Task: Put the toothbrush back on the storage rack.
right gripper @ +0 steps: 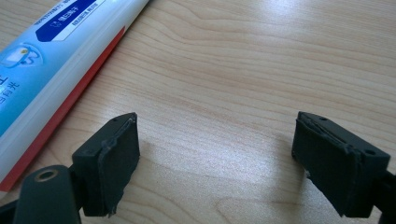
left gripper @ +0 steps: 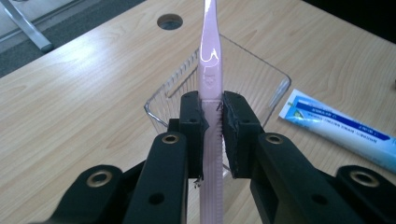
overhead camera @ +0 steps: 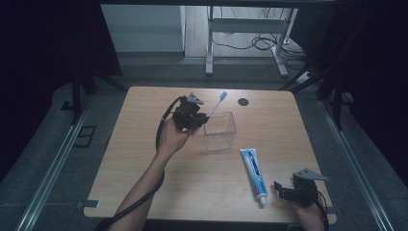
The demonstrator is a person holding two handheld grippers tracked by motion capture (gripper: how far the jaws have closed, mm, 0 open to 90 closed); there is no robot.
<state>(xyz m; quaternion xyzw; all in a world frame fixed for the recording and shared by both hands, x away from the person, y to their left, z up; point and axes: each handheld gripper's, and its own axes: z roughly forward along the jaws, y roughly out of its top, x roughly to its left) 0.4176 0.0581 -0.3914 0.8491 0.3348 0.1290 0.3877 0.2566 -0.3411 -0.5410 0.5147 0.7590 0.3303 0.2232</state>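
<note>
My left gripper (overhead camera: 195,119) is shut on a pink toothbrush (overhead camera: 216,104), which slants up and to the right over the clear plastic cup (overhead camera: 220,130). In the left gripper view the two black pads clamp the toothbrush handle (left gripper: 208,70) at the left gripper (left gripper: 213,122), just above the cup's rim (left gripper: 161,119). A blue-and-white toothpaste tube (overhead camera: 253,174) lies flat on the table to the right of the cup. My right gripper (overhead camera: 284,191) rests open near the table's front right corner, right of the tube's cap. In its own view the right gripper (right gripper: 215,158) has bare wood between its pads, with the tube (right gripper: 51,51) at the left.
The wooden table (overhead camera: 144,159) has a round cable hole (overhead camera: 243,101) near its far edge. Beyond the table stand a metal desk frame (overhead camera: 210,43) and loose cables on the floor. A rail (overhead camera: 53,163) runs along the floor at the left.
</note>
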